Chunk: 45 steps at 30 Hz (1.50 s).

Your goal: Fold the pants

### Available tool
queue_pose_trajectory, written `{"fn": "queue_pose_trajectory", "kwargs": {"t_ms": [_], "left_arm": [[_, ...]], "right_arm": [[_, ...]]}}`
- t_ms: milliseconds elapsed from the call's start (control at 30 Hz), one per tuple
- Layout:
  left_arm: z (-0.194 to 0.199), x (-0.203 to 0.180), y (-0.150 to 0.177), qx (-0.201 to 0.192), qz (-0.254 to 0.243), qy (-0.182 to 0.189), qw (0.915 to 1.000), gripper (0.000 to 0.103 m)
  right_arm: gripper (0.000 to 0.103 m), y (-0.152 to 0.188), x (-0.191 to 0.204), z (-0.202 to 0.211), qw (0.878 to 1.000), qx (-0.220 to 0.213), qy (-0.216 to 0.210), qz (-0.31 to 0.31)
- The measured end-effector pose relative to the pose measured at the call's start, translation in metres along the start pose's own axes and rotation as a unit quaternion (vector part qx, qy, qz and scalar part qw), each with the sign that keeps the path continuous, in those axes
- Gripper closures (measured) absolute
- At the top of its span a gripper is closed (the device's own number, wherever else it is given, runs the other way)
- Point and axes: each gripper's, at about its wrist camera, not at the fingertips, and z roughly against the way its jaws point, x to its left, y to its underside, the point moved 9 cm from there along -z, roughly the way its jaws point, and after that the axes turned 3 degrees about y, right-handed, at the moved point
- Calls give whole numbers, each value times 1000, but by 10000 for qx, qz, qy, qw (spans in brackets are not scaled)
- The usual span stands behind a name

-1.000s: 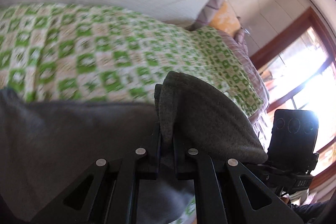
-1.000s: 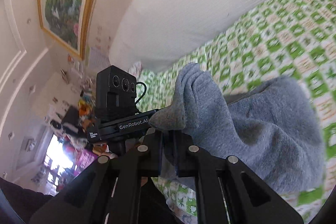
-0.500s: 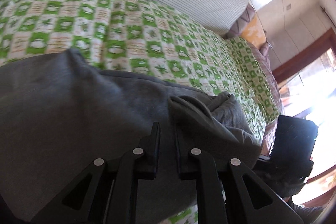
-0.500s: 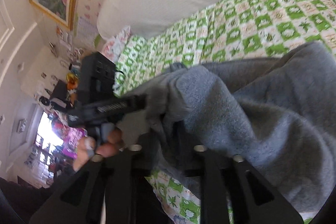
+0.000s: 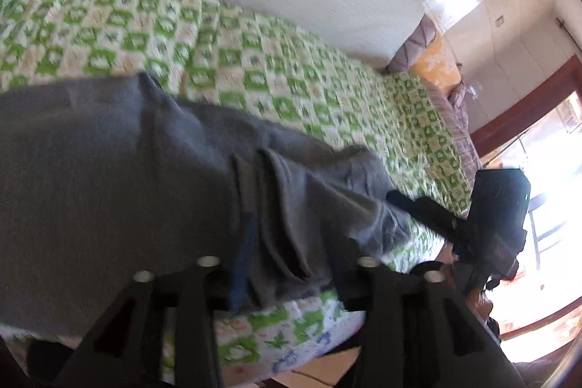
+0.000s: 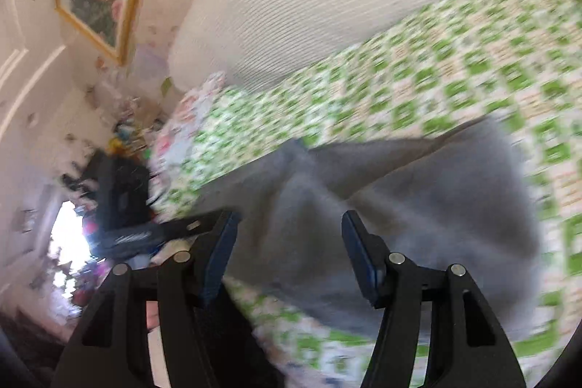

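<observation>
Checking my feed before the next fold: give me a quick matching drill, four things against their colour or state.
Things:
1. pants
2. bedspread
3. left tool
4. right tool

States:
a. green and white checks
b. open, seen from its own camera, with grey cloth lying between the fingers
c. grey, lying rumpled on the bed
d. open, with a fold of cloth between its fingers

Pairs: 1-c, 2-a, 3-d, 4-b
</observation>
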Motion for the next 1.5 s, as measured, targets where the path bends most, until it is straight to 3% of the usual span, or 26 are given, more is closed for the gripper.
{"fn": "queue_pose_trajectory", "kwargs": {"t_ms": [100,200,367,400,467,500,533,567,600,767,900,967,1033,1100,1233,1367,1433,1500], "left_arm": [[-29,3,17,325,11,-360,9988,59],[-49,11,29,513,247,-500,9971,59],[-53,19,33,445,384,-584,9966,63],[-53,22,32,415,414,-594,9965,66],[-54,23,33,414,449,-574,9965,84],[-55,25,33,424,492,-485,9967,88],[-55,24,34,428,513,-460,9967,96],[-53,24,35,413,498,-477,9968,96],[-48,22,35,339,458,-495,9971,97],[-27,27,35,121,453,-505,9976,96],[-39,51,54,350,915,-286,9948,93],[-34,50,53,294,932,-201,9950,90],[-26,49,51,258,899,-203,9954,90],[-19,51,52,208,844,-232,9959,88],[-15,50,55,171,975,-175,9949,86],[-14,52,61,122,1039,-83,9945,86],[-19,53,67,227,1022,-132,9944,86],[-23,53,68,222,1015,-167,9945,86]], "right_arm": [[42,-8,-19,7,9989,-77,461,36],[41,-15,-17,-1,9992,50,395,85],[41,-23,5,-45,9953,587,357,676],[41,-22,7,-59,9933,729,409,802],[41,-14,9,-85,9888,1030,477,965],[44,-9,9,-95,9868,1168,494,1003],[64,-1,7,-106,9838,1361,521,1046],[82,6,4,-116,9803,1564,544,1075],[93,12,1,-123,9775,1688,657,1083],[93,5,24,-117,9805,1471,308,1268],[83,27,3,-145,9717,1984,620,1122],[80,31,2,-146,9726,1966,610,1079],[61,26,11,-139,9759,1847,483,1052],[55,16,22,-129,9798,1631,373,1092],[55,1,38,-121,9821,1406,271,1223],[57,14,38,-133,9779,1667,236,1242],[77,30,30,-146,9726,1957,331,1208],[83,44,17,-161,9704,2138,419,1039]]}}
